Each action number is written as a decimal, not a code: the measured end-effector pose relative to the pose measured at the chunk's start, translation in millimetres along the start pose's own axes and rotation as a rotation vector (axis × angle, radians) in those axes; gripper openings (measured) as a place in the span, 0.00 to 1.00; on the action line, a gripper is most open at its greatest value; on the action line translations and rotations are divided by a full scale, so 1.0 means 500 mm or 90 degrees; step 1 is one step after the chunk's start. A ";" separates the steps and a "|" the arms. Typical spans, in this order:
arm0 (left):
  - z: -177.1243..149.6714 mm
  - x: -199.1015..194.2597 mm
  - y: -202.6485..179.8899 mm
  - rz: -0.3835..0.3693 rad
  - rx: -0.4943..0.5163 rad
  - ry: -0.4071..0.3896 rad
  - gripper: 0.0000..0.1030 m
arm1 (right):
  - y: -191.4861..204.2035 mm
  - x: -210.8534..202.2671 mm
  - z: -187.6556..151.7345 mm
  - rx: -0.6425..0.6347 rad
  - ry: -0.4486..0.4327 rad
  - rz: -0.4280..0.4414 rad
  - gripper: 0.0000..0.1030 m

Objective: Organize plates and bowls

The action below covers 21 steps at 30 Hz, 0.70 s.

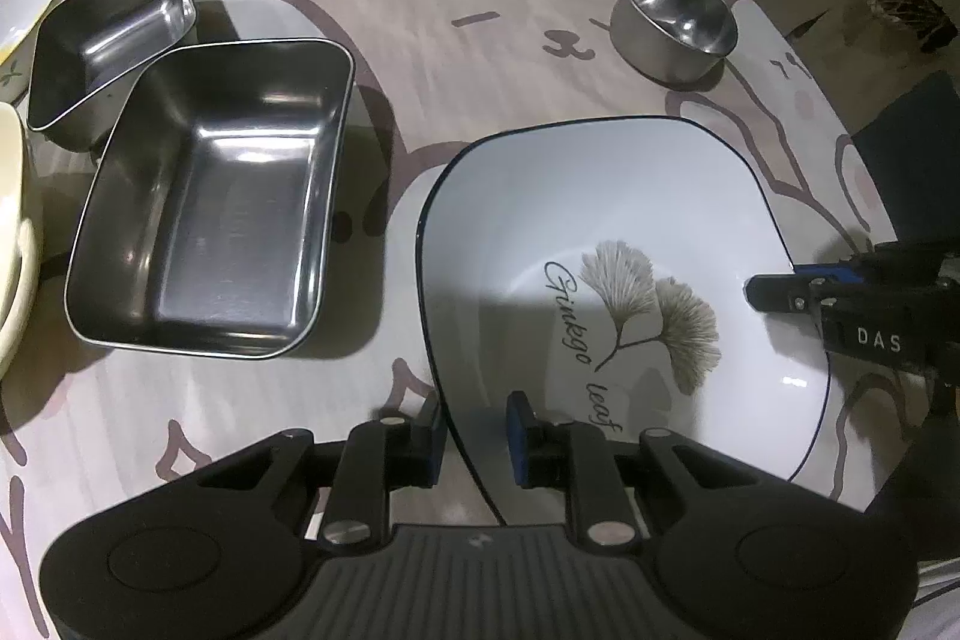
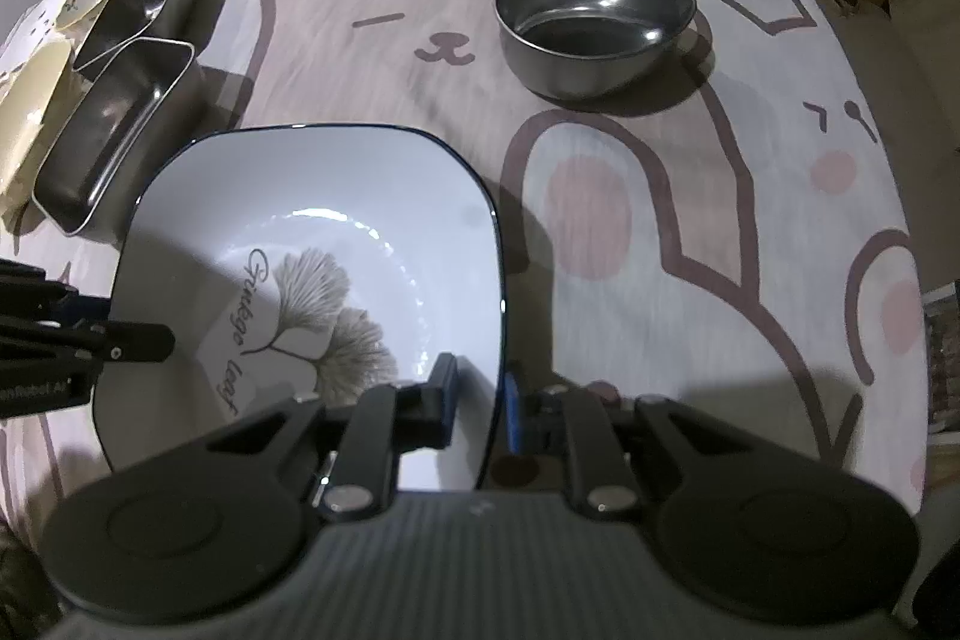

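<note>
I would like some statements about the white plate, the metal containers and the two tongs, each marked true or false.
1. Both tongs grip the white plate at opposite edges: the left tongs on one rim, the right tongs on the other. True.
2. The plate shows a printed leaf design with writing. True.
3. The round steel bowl sits inside the plate. False: it stands apart on the tablecloth, beyond the plate.
4. The two rectangular steel trays hold food. False: both look empty.
5. The tablecloth is plain white. False: it bears cartoon animal drawings.
</note>
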<state>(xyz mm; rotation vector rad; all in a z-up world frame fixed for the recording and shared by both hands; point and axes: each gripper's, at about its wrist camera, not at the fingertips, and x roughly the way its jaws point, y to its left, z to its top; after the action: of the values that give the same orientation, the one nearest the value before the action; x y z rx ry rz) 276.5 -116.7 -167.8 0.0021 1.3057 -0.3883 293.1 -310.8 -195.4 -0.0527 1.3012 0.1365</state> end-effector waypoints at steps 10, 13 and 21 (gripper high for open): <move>-0.004 -0.012 0.021 -0.006 -0.023 -0.013 0.26 | -0.005 0.001 -0.001 0.008 0.000 0.009 0.19; -0.005 -0.013 0.024 -0.009 -0.026 -0.015 0.32 | -0.009 0.002 -0.003 0.011 0.002 0.009 0.21; -0.008 -0.017 0.021 -0.027 -0.027 -0.020 0.42 | -0.010 -0.002 -0.006 0.015 -0.002 0.005 0.26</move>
<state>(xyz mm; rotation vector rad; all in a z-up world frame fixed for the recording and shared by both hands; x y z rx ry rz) 273.8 -103.5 -163.3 -0.0669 1.2846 -0.3950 290.8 -316.2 -195.5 -0.0275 1.2997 0.1276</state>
